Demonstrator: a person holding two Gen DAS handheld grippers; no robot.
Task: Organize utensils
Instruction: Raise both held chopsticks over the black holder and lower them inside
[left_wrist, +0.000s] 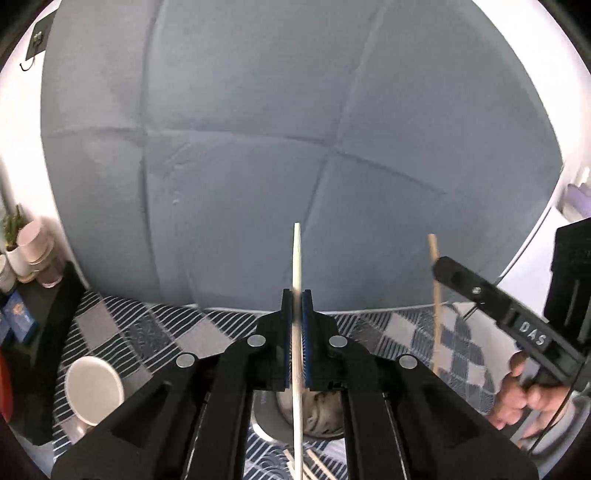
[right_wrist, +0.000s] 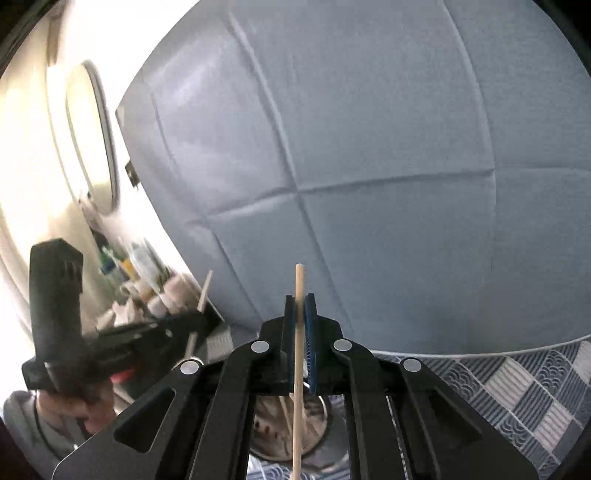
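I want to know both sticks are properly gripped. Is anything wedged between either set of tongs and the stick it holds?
Nothing visible. The left tongs close straight on the flat pale stick, and the right tongs close straight on the round wooden stick. Both sticks poke up past the blue pads, held above the patterned cloth.

Surface under blue-and-grey checked cloth, white cup, metal bowl, loose wooden sticks
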